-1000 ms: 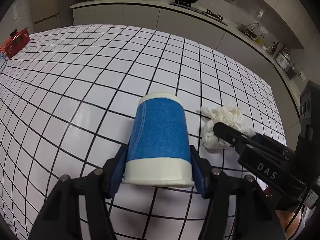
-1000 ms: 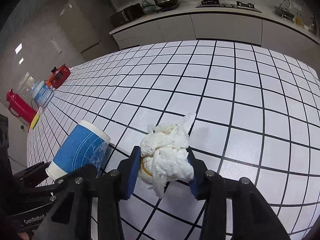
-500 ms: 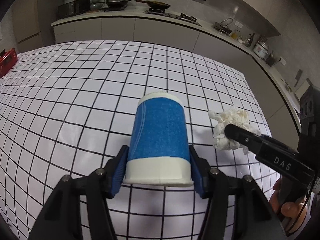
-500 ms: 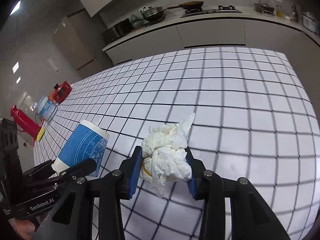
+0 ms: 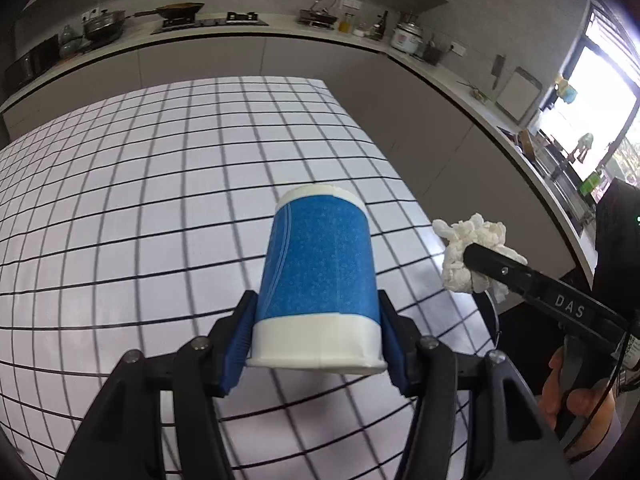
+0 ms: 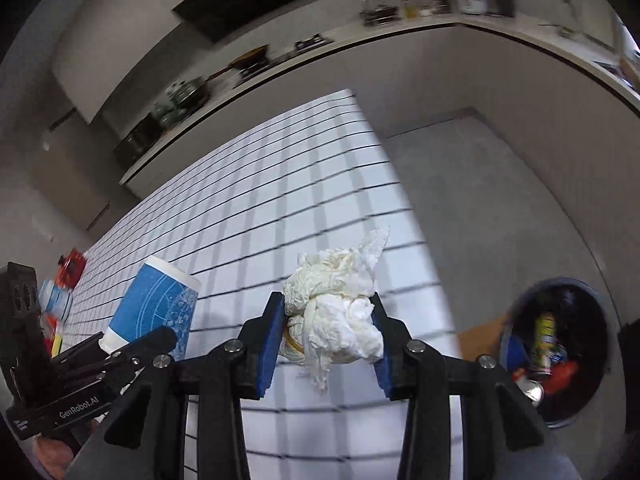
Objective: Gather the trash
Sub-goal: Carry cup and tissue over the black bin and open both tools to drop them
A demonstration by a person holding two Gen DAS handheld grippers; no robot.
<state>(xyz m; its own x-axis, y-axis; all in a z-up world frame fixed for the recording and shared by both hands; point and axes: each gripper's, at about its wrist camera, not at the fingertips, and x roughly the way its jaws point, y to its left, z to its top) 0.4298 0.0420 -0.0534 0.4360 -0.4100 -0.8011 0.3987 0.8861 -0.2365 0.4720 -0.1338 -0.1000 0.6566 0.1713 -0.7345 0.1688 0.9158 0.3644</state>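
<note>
Over the gridded surface (image 5: 120, 220), left-wrist view: left tongs (image 5: 316, 336) clamp the blue paper cup (image 5: 320, 272) low, so it could tip out. Right-wrist view: right tongs (image 6: 328, 336) pinch the crumpled tissue (image 6: 336, 312); its loose tail may snag the floor bin (image 6: 560, 360), already holding trash.

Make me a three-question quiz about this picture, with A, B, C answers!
1. Where is the bin?
A. on the table
B. on the floor past the table's edge
C. on the counter

2. What colour is the cup?
A. blue and white
B. red
C. green

3. What are the right tongs doing?
A. hanging open
B. squeezing crumpled paper
C. holding a spoon

Answers:
1 B, the bin stands on grey floor beside the table.
2 A, blue band, white rims.
3 B, both pads press the wad.
</note>
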